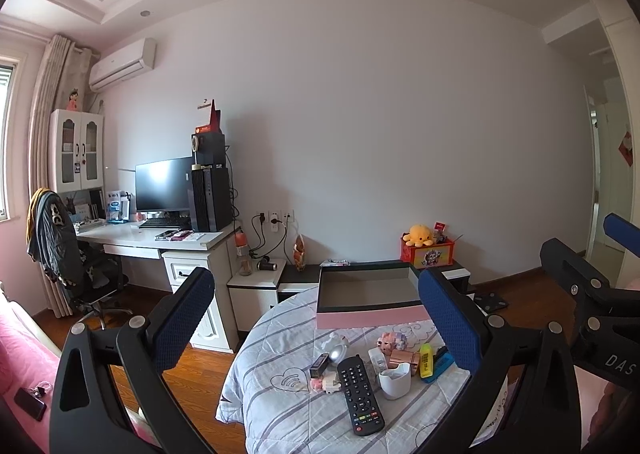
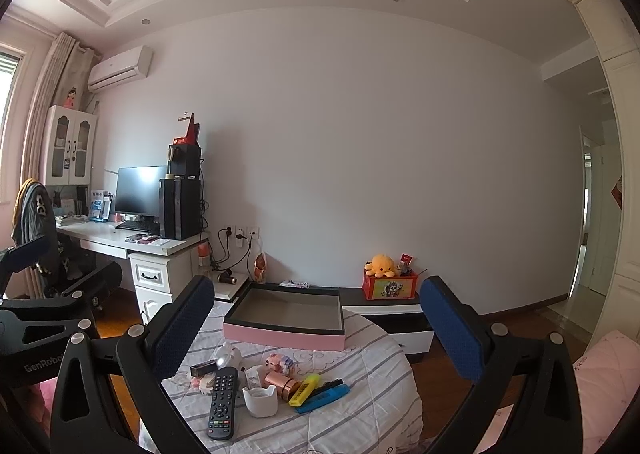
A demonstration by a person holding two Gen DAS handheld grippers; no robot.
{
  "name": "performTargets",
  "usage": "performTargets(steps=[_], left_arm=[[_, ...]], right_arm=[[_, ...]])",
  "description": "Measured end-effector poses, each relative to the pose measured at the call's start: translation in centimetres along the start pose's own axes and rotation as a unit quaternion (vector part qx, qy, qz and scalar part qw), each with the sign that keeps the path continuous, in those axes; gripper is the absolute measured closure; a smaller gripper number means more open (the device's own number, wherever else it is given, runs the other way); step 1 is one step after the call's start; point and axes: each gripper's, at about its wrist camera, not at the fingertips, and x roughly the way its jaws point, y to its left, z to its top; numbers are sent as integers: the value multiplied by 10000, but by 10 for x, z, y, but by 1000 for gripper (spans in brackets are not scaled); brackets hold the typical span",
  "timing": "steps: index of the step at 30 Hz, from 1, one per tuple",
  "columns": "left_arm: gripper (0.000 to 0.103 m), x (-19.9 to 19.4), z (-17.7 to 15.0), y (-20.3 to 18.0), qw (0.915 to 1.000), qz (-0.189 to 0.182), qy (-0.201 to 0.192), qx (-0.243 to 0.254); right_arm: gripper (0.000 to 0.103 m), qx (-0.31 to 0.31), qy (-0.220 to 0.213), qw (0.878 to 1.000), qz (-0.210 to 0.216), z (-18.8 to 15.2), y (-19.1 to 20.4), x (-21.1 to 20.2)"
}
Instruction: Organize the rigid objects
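Jaws wide; one remote [image 2: 221,402], one pink box [image 2: 285,324], two highlighters [image 2: 316,392].

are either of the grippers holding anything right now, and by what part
Nothing is held. The left gripper and right gripper are both wide open above the table, with no object between their fingers; the remote control and other items lie untouched on the cloth.

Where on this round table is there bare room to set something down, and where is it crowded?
The pink box is empty inside, so its floor is free. Bare quilt lies right of the highlighters and in front of the remote. Crowded: the cluster between remote, white cup and box front.
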Motion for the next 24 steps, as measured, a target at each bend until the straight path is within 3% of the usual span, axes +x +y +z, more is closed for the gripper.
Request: performTargets(steps=[24], left_arm=[[0, -4, 2, 2, 10000, 1, -50, -2]], right_arm=[[0, -22, -40, 10000, 9, 2, -1, -1]])
